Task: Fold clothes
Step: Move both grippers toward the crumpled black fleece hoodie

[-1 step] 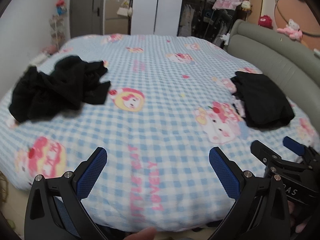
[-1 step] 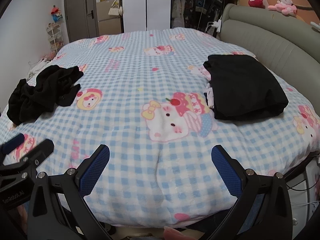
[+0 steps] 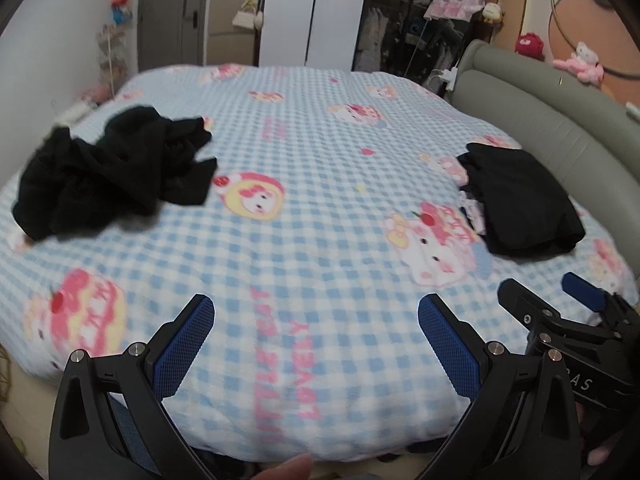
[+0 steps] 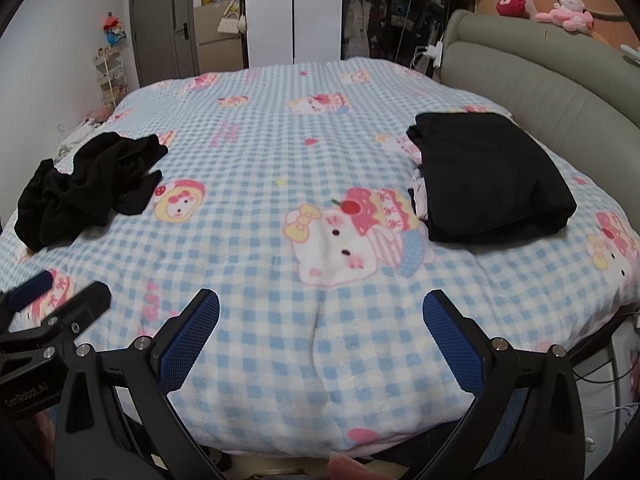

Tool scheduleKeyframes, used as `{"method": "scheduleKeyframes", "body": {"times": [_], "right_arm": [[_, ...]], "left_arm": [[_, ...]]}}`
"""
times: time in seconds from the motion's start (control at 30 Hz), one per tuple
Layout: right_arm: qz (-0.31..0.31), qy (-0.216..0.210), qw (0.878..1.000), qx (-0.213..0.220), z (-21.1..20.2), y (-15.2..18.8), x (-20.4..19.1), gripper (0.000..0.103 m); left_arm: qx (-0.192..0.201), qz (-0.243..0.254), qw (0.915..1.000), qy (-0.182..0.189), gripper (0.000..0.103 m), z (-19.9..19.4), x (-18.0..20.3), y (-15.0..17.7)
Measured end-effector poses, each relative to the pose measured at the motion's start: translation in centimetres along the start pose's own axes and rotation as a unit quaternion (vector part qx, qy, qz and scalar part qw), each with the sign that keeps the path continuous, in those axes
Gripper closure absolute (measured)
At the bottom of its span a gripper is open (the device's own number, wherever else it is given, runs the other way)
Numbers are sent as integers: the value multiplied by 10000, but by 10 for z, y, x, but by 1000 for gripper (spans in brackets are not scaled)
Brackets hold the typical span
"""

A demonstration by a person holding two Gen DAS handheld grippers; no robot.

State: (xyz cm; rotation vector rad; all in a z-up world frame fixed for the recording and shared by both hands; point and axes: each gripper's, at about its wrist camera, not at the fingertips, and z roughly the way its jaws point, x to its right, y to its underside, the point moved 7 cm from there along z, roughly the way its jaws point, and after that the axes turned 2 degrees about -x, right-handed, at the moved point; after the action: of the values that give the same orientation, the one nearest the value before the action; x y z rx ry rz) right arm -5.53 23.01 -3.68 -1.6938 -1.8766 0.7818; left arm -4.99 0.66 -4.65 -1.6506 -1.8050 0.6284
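Jaws on both of my tools stand wide apart and hold nothing: the left gripper (image 3: 316, 332) sits at the bottom of its frame over the near edge of the bed, and the right gripper (image 4: 320, 330) does the same in its own view, with the neighbouring tool showing at the lower left there.

At the left of the frame lies a crumpled black garment (image 4: 86, 188), bunched in ridges on the blue checked blanket (image 4: 256, 152). At the right, just in front of the grey headboard (image 4: 560, 92), a folded black garment (image 4: 488, 176) rests as a flat squared packet on top of a paler printed piece whose edge peeks out at its left side. The middle of the blanket between the two is bare.

My reading is that the heap at the left is what remains to fold. To do it well I would bring it to the bare middle, take it by two separate edges or corners, not by a fistful, and spread it flat before any crease. Black on black hides the seams, so I would pinch shallow at the outer rim of the heap and avoid catching the fleece blanket beneath.
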Motion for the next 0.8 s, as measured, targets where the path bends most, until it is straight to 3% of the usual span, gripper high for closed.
{"method": "scheduleKeyframes", "body": {"times": [0.27, 0.43, 0.8], "right_arm": [[-448, -151, 9988, -114, -2, -9, -15, 0], [-478, -391, 9981, 90, -9, 0, -20, 0], [-664, -385, 9968, 216, -13, -2, -29, 0]], "left_arm": [[-39, -164, 9996, -204, 0, -8, 14, 4], [-63, -266, 9991, -332, 0, -14, 22, 7], [-187, -585, 9981, 48, 0, -6, -34, -11]]}}
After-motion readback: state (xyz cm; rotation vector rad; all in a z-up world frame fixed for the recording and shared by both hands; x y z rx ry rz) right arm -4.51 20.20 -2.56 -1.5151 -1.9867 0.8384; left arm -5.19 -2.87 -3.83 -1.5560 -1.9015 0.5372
